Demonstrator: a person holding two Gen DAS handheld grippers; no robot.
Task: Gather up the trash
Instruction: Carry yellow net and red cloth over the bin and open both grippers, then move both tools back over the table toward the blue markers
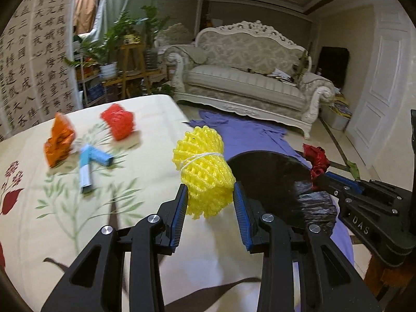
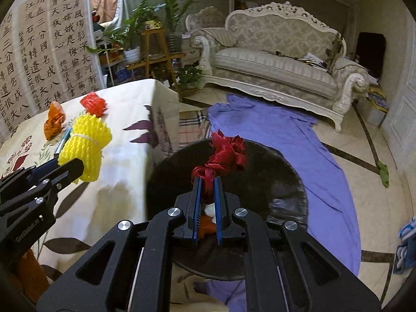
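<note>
My left gripper (image 1: 209, 195) is shut on a yellow foam net (image 1: 204, 169) tied with white string, held above the table's right edge; the same yellow foam net (image 2: 84, 147) shows at the left of the right wrist view. My right gripper (image 2: 207, 179) is shut on a crumpled red ribbon (image 2: 226, 156), held over a black-lined trash bin (image 2: 273, 182). The red ribbon (image 1: 317, 161) and the bin (image 1: 267, 182) also appear at the right of the left wrist view. On the table lie a red foam net (image 1: 119, 121), an orange wrapper (image 1: 58, 143) and a blue-white box (image 1: 89, 163).
The table (image 1: 145, 234) has a cream floral cloth. A purple cloth (image 2: 286, 135) covers the floor around the bin. A pale ornate sofa (image 1: 249, 78) stands behind, with potted plants (image 1: 117, 44) on wooden shelves at the left. A white door (image 1: 384, 78) is at the right.
</note>
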